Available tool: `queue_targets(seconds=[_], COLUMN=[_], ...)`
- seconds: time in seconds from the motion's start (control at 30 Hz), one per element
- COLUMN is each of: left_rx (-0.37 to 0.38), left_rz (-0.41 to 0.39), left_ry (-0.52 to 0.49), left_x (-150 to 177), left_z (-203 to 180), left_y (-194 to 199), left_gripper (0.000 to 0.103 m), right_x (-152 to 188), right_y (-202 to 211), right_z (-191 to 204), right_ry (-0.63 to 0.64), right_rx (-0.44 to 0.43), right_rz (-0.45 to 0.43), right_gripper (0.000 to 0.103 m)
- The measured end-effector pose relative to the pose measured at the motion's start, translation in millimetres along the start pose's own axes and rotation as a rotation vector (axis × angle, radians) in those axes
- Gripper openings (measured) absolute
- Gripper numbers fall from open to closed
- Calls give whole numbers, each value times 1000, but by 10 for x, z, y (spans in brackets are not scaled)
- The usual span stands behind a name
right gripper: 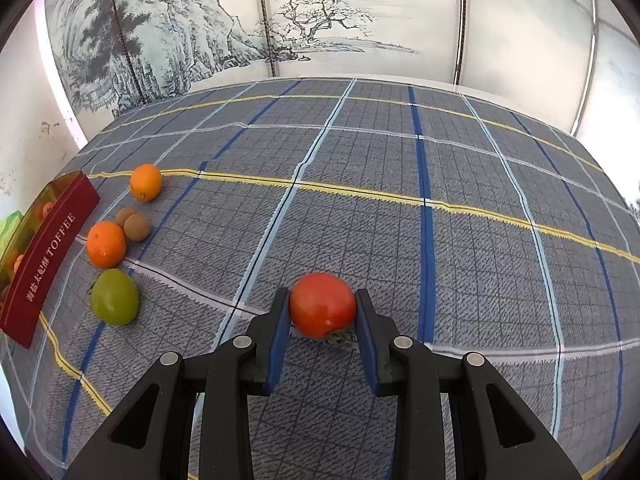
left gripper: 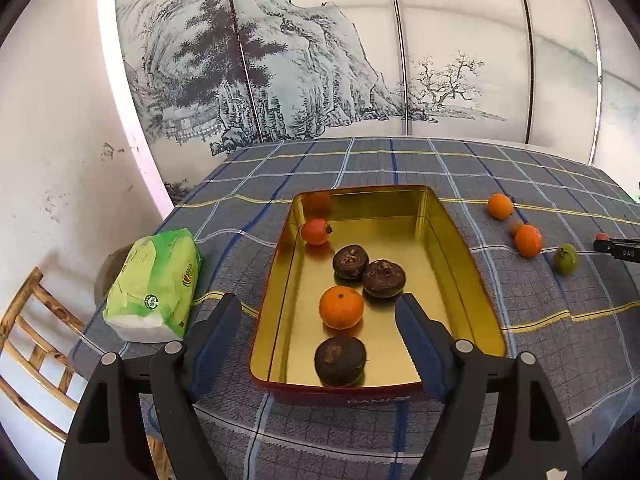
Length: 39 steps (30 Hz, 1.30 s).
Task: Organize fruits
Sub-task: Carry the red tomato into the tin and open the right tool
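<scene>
left gripper fingers spread, empty, above tin | right gripper fingers clamping red tomato

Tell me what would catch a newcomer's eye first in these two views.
The gold-lined tin in the middle of the plaid tablecloth stands out first, holding an orange, a small red fruit and three dark brown fruits. Next is the red tomato clamped in the right claw just above the cloth. The left claw hangs open and empty over the tin.
</scene>
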<state>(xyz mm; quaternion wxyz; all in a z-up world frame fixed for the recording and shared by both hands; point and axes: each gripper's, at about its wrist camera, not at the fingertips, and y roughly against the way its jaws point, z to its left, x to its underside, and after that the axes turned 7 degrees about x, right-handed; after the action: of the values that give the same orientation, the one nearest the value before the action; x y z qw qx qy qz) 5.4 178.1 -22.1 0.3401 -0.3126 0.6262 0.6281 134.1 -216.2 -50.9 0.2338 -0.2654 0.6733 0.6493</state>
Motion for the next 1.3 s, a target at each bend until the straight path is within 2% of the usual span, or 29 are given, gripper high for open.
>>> queue_targets(seconds=[0.4, 0.7, 1.0, 1.3], left_rx=[-4, -24, -37, -42], left_rz=[4, 1, -4, -5], left_ry=[-4, -9, 9, 40], left_x=[19, 83, 145, 191], left_z=[-103, -129, -37, 104], left_y=[68, 104, 176, 219], left_gripper=[77, 82, 83, 84], right_x=[266, 292, 136, 49], right_y=[280, 675, 1169, 1411], right_z=[121, 425, 1159, 1960], right_ry=[-1, 45, 174, 306], right_rx=[-45, -112, -237, -354], right_rz=[-7, -46, -120, -154], right_gripper=[33, 33, 33, 33])
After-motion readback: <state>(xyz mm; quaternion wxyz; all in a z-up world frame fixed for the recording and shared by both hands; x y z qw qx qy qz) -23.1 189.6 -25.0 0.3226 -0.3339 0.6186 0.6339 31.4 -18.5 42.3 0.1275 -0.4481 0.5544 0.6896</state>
